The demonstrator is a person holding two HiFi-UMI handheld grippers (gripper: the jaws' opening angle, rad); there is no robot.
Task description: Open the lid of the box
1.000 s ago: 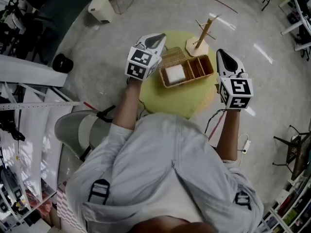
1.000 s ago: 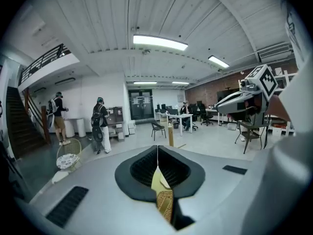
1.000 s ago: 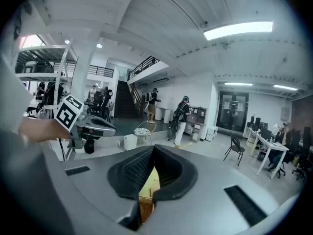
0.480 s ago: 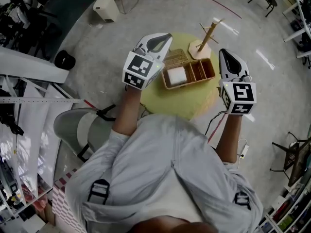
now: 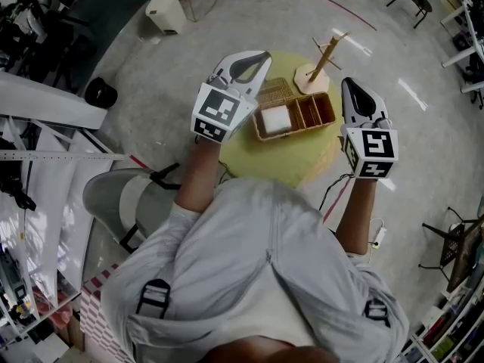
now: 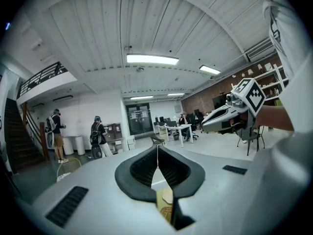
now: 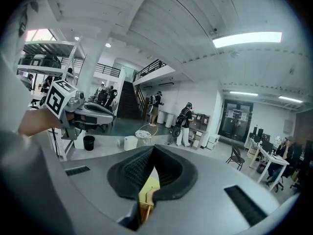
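Head view: a wicker box (image 5: 296, 114) sits on a round yellow table (image 5: 280, 165), its woven lid (image 5: 274, 91) folded back behind it. The left gripper (image 5: 261, 57) and right gripper (image 5: 347, 84) hover either side, jaws closed on nothing.

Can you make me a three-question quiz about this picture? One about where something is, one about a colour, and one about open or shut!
1. Where is the wooden stand?
A. on the table, beyond the box
B. on the floor
C. inside the box

2. What colour is the round table?
A. blue
B. yellow
C. red

3. How is the left gripper?
A. wide open
B. holding a cup
C. shut

Answers: A, its base rests on the tabletop; B, the top is pale yellow; C, its jaws meet with nothing between.
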